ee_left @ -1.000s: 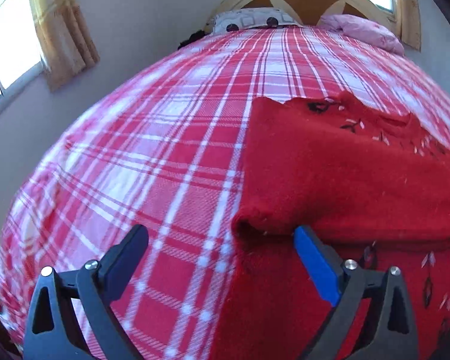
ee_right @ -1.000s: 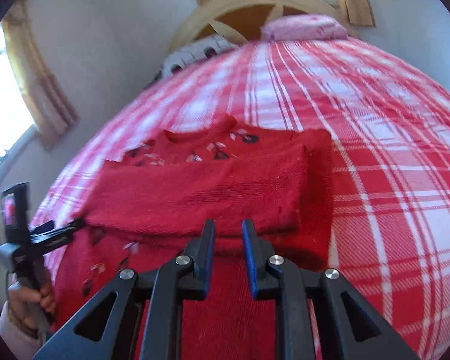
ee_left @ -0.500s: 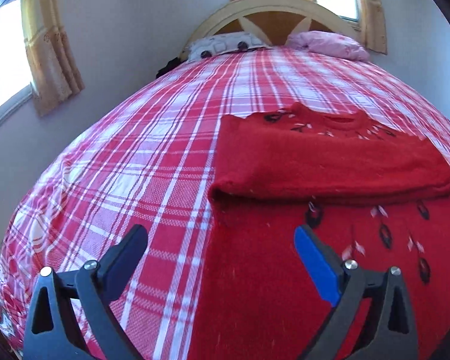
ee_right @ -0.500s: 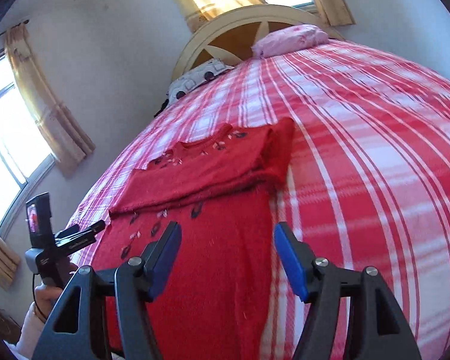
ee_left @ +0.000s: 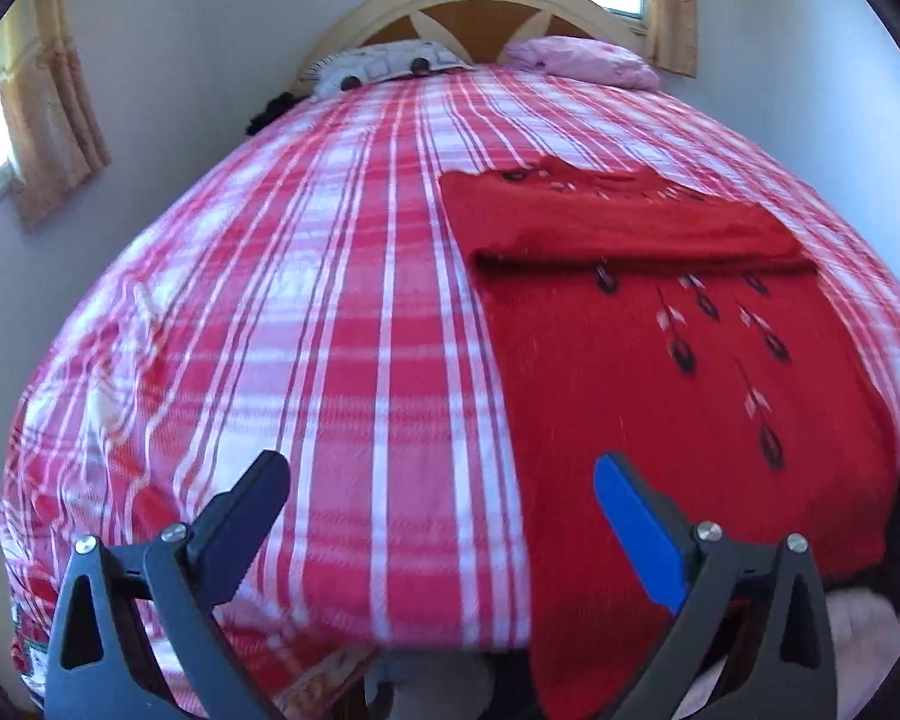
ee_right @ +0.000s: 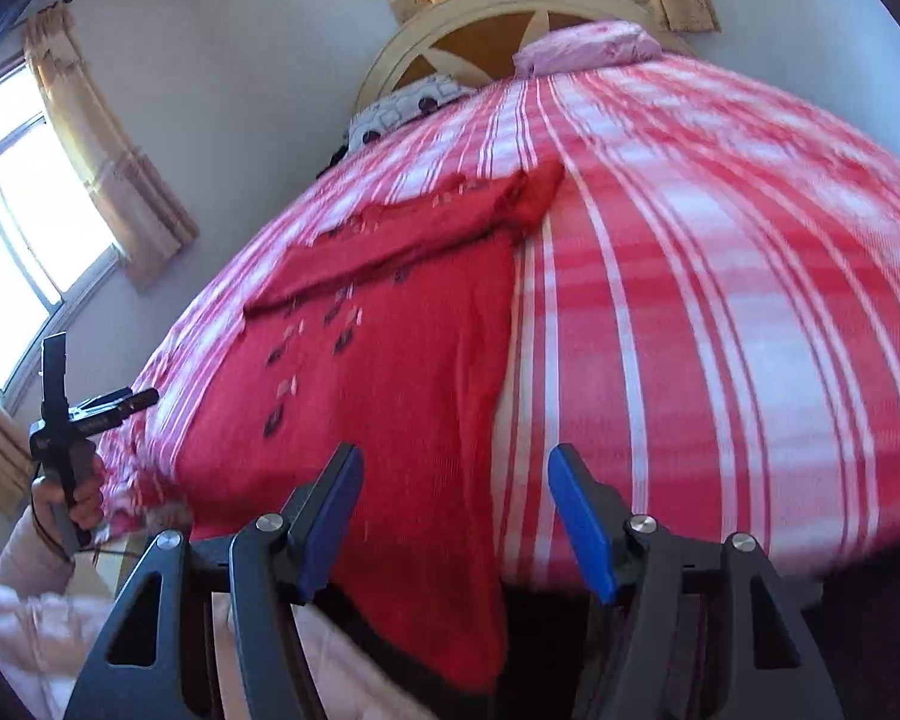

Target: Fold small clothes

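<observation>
One red sweater (ee_left: 660, 372) flat on the plaid bedspread (ee_left: 330, 330), toward the bed's foot, sleeves folded across the chest.
Hem hangs over the near edge; wide bare plaid on both sides and up to two pillows (ee_left: 582, 60) at the headboard (ee_right: 450, 48). Two grippers: left gripper (ee_left: 444, 510) jaws spread wide, empty, above sweater's left edge; right gripper (ee_right: 456, 516) jaws apart, empty, over the hem's right side.

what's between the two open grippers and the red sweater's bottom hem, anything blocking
Nothing visible. The red sweater lies alone on the plaid bedspread, hem hanging over the near bed edge. The left gripper and right gripper both hang open just short of it, with only air between.
</observation>
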A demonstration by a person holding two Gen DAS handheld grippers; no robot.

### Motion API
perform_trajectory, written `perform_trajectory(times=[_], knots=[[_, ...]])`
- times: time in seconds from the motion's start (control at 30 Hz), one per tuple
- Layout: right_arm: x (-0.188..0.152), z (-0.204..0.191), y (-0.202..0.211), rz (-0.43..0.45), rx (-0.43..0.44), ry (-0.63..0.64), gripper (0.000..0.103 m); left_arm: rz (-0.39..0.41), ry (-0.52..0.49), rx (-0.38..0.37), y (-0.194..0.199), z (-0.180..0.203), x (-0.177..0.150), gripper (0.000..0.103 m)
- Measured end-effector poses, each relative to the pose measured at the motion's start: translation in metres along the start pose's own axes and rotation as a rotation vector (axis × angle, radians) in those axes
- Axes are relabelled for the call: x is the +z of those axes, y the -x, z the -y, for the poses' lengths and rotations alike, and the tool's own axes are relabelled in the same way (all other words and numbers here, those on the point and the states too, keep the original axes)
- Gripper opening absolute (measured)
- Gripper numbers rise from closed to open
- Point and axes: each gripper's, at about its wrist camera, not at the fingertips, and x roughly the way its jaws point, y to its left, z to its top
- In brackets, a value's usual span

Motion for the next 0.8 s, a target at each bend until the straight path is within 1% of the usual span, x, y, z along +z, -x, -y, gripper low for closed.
perform_trajectory(times=[0.07,0.1,0.13,0.2,0.23,0.33,0.4,0.5,0.6,0.67,0.77,0.8], knots=[[-0.017,-0.001,-0.001,-0.043,-0.002,0.018,0.065,-0.007,-0.013,-0.038,0.006,-0.001,-0.017,0.103],[-0.024,-0.002,-0.002,-0.063,-0.008,0.028,0.065,-0.015,-0.012,-0.066,0.009,0.000,-0.031,0.103],[-0.028,-0.002,-0.004,-0.079,-0.010,0.030,0.065,-0.021,-0.006,-0.083,0.009,0.001,-0.037,0.103],[-0.034,0.001,-0.010,-0.103,0.012,0.003,0.065,-0.032,0.023,-0.143,0.007,0.003,-0.059,0.103],[-0.037,0.003,-0.012,-0.115,0.029,-0.021,0.065,-0.049,0.017,-0.172,0.003,0.008,-0.067,0.103],[-0.044,0.009,-0.016,-0.137,0.026,-0.056,0.065,-0.118,-0.022,-0.197,-0.009,0.023,-0.077,0.101],[-0.051,0.014,-0.017,-0.150,0.034,-0.082,0.065,-0.135,-0.039,-0.214,-0.013,0.032,-0.081,0.100],[-0.058,0.018,-0.023,-0.182,0.057,-0.110,0.065,-0.162,-0.033,-0.244,-0.019,0.038,-0.086,0.100],[-0.064,0.019,-0.034,-0.217,0.046,-0.106,0.065,-0.197,-0.034,-0.249,-0.030,0.048,-0.093,0.100],[-0.068,0.019,-0.041,-0.243,0.030,-0.097,0.065,-0.204,-0.037,-0.249,-0.034,0.053,-0.098,0.098],[-0.070,0.020,-0.048,-0.250,0.024,-0.097,0.065,-0.215,-0.037,-0.269,-0.039,0.065,-0.102,0.097],[-0.070,0.020,-0.050,-0.251,0.026,-0.099,0.065,-0.215,-0.037,-0.280,-0.039,0.069,-0.103,0.095]])
